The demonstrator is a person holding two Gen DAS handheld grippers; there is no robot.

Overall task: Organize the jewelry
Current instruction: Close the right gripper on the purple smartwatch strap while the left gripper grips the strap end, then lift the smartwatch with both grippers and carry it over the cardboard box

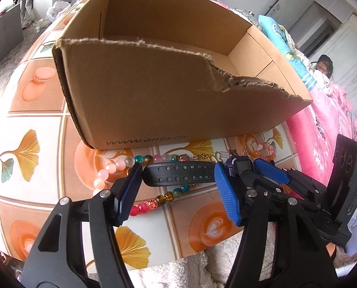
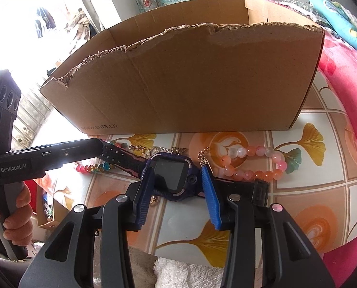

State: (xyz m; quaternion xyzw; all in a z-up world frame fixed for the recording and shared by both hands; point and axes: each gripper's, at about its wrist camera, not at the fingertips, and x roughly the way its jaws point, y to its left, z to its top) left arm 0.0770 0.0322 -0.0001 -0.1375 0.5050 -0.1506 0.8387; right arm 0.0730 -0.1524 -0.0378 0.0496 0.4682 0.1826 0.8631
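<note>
Cardboard fills most of what we see: an open box [image 1: 135, 100] with torn top edges stands on a table [image 1: 34, 120] covered in a cloth printed with orange squares, yellow leaves and coffee cups. Just in front of the box lie the pieces we are sorting.

Our right gripper [image 2: 178, 192] pinches the blue case of a watch [image 2: 172, 176], one pad pressed on each side of its dark screen. The watch's black, perforated strap [image 1: 178, 174] runs out to the left along the table. Our left gripper [image 1: 178, 192] straddles that strap: the strap's rounded tip sits right at the left pad, and the right pad stands near the strap's other end. We cannot tell whether the pads press on it.

A bracelet of pink, orange and white beads [image 2: 250, 165] lies beside the watch to the right, touching the table. A string of multicoloured glass beads [image 1: 161, 198] lies under and around the strap. A small gold chain [image 2: 140, 148] lies close to the box wall.
</note>
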